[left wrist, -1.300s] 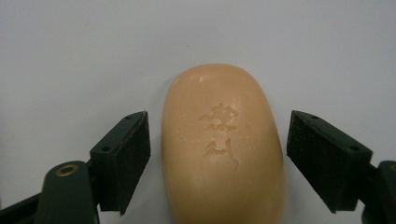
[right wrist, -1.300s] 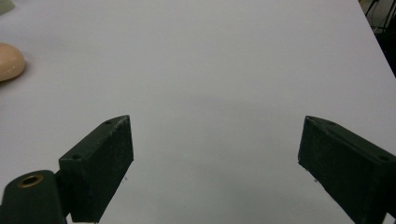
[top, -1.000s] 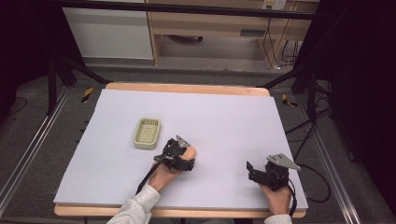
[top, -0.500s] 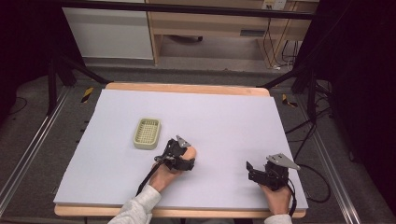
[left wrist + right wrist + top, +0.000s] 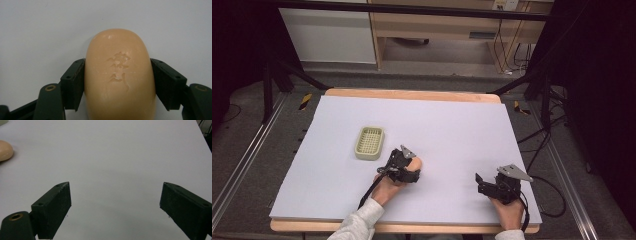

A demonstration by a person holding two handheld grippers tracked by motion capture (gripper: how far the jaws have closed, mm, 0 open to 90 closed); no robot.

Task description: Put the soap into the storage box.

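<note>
Both pads of the left tool (image 5: 117,82) clamp a soap bar (image 5: 119,75) on the worktop (image 5: 452,125). Right tool (image 5: 115,207) rests spread, gripping nothing.

A pale green slotted soap dish (image 5: 369,143) sits on the white counter (image 5: 452,125). Beyond the counter stands a wooden cabinet (image 5: 437,30).

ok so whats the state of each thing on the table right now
soap bar: lying on the table, pinched at both sides by the left gripper
left gripper: shut on the soap bar
right gripper: open, nothing between its jaws
soap dish: empty, apart from the soap bar
table: covered by a white sheet
</note>
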